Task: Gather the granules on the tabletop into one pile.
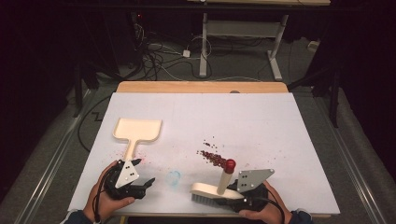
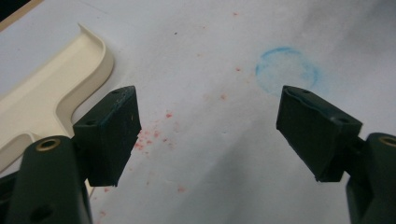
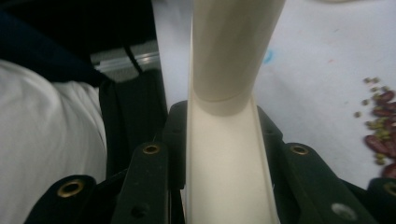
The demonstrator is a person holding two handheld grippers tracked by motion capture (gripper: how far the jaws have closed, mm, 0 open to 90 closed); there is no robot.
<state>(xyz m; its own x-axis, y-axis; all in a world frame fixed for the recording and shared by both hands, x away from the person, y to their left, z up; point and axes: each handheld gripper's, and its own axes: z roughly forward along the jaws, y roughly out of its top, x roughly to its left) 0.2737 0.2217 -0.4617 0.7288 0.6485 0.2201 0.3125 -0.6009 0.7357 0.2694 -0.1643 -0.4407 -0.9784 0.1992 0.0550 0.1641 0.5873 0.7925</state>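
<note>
The right tool (image 1: 233,198) is clamped on the brush (image 1: 212,189) at the worktop's (image 1: 261,121) 5 o'clock; beans (image 1: 212,157) lie at 12 o'clock from it. The left tool (image 1: 142,175), jaws apart, sits at 6 o'clock of the dustpan (image 1: 137,130).

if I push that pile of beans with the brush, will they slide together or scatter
Probably scatter some. The beans lie loose, with strays already spread around the pile, so they likely roll apart under a fast stroke. They are of mixed sizes in the right gripper view, so small ones may slip past the bristles. The brush, clamped in the right gripper, looks stiff enough to push most.
</note>
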